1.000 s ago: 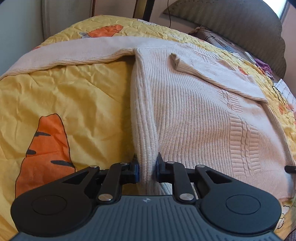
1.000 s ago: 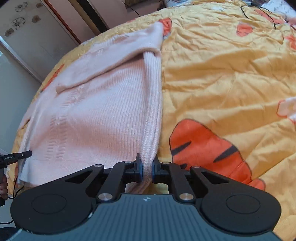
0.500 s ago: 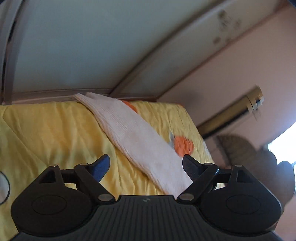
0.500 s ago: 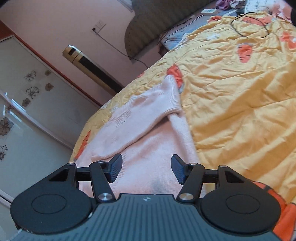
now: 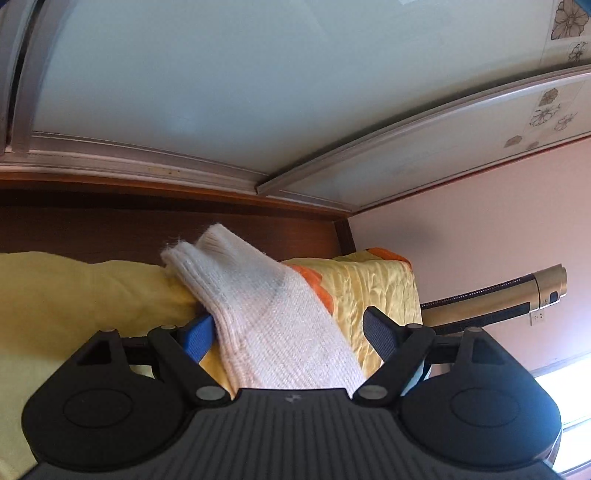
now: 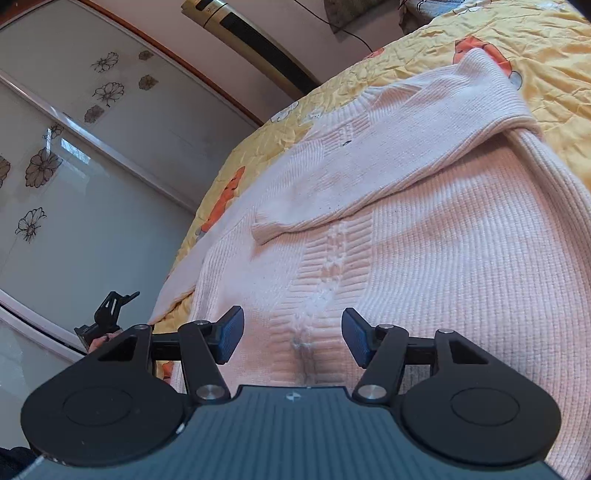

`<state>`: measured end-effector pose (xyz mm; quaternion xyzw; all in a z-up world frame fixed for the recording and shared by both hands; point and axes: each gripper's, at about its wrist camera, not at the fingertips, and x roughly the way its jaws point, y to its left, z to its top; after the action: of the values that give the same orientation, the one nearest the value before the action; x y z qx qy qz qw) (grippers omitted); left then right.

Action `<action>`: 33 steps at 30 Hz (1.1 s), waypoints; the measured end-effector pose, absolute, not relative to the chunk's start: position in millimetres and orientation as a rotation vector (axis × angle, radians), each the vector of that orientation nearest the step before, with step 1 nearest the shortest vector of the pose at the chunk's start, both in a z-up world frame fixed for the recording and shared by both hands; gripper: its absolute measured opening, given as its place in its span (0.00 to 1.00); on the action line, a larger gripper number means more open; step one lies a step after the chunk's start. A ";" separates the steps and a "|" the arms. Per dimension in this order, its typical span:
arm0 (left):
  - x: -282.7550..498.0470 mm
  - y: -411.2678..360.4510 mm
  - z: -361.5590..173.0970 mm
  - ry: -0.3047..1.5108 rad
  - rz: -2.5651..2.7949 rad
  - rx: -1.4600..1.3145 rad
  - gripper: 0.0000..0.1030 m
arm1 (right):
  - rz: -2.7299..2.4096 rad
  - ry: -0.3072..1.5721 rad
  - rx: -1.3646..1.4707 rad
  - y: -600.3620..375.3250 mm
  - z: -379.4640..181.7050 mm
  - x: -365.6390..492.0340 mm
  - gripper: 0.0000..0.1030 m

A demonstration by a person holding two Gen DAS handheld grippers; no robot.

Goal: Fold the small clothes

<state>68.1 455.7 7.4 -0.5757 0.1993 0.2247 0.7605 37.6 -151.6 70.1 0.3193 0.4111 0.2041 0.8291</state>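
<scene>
Where sleeve [image 5: 258,314] lies, cuff points away

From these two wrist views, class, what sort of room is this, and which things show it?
Most likely a bedroom in a home: a yellow quilt with orange prints covers a bed, a sweater lies spread on it, and flower-patterned sliding doors stand alongside.

Yellow quilt [image 6: 546,48] with orange cartoon prints covering the bed; frosted sliding wardrobe doors [image 6: 74,192] bearing flower decals; gold tower fan [image 5: 517,295] against the pink wall [image 5: 480,240]; black cable [image 6: 354,35] trailing behind the bed.
</scene>
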 end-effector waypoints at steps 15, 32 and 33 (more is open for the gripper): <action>127.4 307.7 92.6 0.362 0.587 -0.404 0.07 | 0.487 0.884 0.676 -139.8 72.1 70.9 0.61; 137.0 75.6 13.5 0.590 -0.002 0.006 0.07 | 0.586 1.048 0.999 -74.3 27.3 237.0 0.62; 135.4 75.9 14.4 0.582 -0.004 0.007 0.07 | 0.596 1.066 0.983 -66.1 25.6 240.7 0.62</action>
<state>135.4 75.9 14.4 0.0033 0.2871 -0.0018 0.9579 240.7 -66.1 25.6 0.4429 0.4800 0.2684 0.7081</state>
